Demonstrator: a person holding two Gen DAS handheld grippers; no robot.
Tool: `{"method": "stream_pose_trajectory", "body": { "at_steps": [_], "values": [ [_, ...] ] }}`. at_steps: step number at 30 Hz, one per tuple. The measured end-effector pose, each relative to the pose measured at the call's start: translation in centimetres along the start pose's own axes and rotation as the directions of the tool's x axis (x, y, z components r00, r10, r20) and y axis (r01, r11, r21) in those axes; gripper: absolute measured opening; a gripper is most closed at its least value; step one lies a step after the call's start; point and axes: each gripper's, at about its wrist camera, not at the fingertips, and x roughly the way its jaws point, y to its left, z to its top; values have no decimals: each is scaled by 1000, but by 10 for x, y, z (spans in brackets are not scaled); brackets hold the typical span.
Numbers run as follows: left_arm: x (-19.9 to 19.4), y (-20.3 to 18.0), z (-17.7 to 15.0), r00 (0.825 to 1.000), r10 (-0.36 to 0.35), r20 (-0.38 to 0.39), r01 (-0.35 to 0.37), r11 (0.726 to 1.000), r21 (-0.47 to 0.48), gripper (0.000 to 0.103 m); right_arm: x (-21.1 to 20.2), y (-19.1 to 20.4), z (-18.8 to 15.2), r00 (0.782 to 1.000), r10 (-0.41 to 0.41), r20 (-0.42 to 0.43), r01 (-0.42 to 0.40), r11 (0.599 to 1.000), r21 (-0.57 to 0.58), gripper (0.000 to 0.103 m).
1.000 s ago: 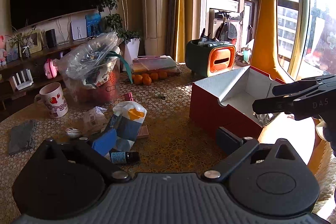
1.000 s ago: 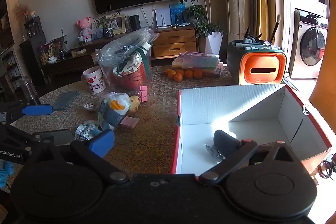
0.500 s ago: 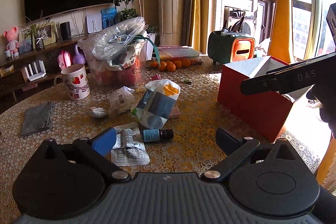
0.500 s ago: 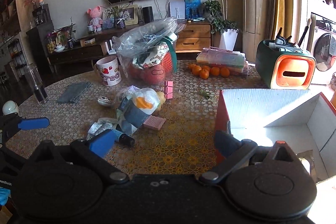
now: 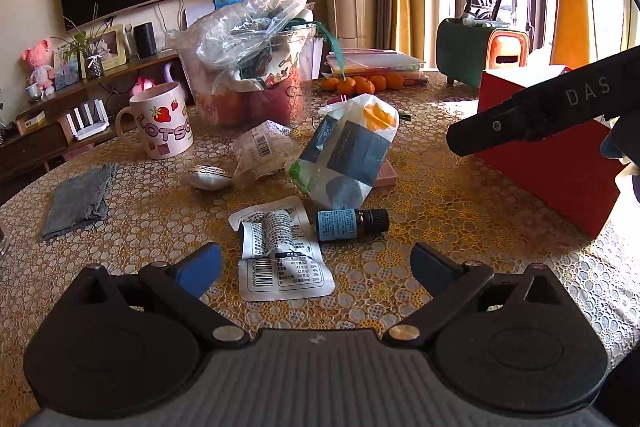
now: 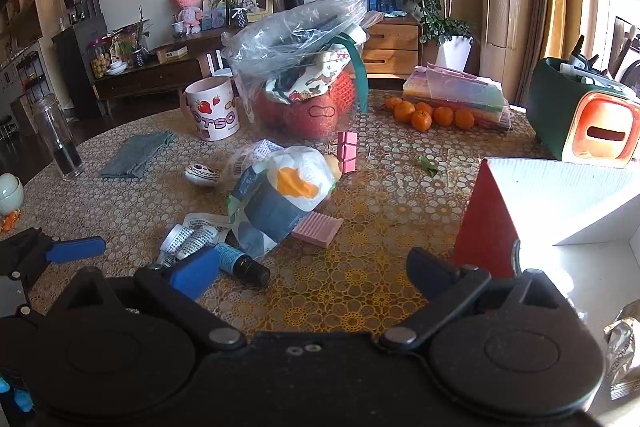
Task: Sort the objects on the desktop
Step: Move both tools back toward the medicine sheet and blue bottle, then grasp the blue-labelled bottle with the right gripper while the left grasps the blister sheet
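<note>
- left gripper hangs low over the bench with its lacy yellow floral cover, fingers spread wide, nothing between them.
- right under that gap lies a flat white foil sachet with black print and a barcode, crumpled at the top; its near edge comes close to the gripper body.
- just beside it on its side, a small dark glass bottle with a blue label and black cap, touching or nearly touching the sachet — hard to call.
- right gripper is also wide open and empty, above the bench by the red cardboard box with white inside; the box runs off frame to the right.
- in the right wrist view the blue pad hides part of the bottle.
- a crinkled silver wrapper sits at the far right edge, cut off, lettering unreadable.
- behind the bottle, a white and blue plastic bag with an orange patch leans over a pink ridged block, which is mostly hidden in the left view.
- a black bar marked "das" crosses in front of the box.
</note>
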Motion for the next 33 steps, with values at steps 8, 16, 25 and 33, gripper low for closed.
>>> {"method": "stream_pose_trajectory", "body": {
  "at_steps": [8, 16, 25, 33],
  "values": [
    [36, 10, -4, 999, 26, -24, -26, 1000, -9, 101, 38, 29, -3, 999, -30, -42, 30, 999, 14, 96],
    [60, 16, -8, 997, 48, -53, -48, 999, -14, 101, 78, 59, 0, 990, -54, -127, 57, 998, 23, 92],
    [69, 21, -12, 996, 52, -73, -56, 997, -47, 101, 104, 62, 7, 977, -64, -204, 95, 985, 145, 83],
    [69, 21, -13, 996, 48, -72, -52, 997, -54, 101, 120, 71, 10, 960, -116, -257, 162, 973, 166, 73]
  ]
}}
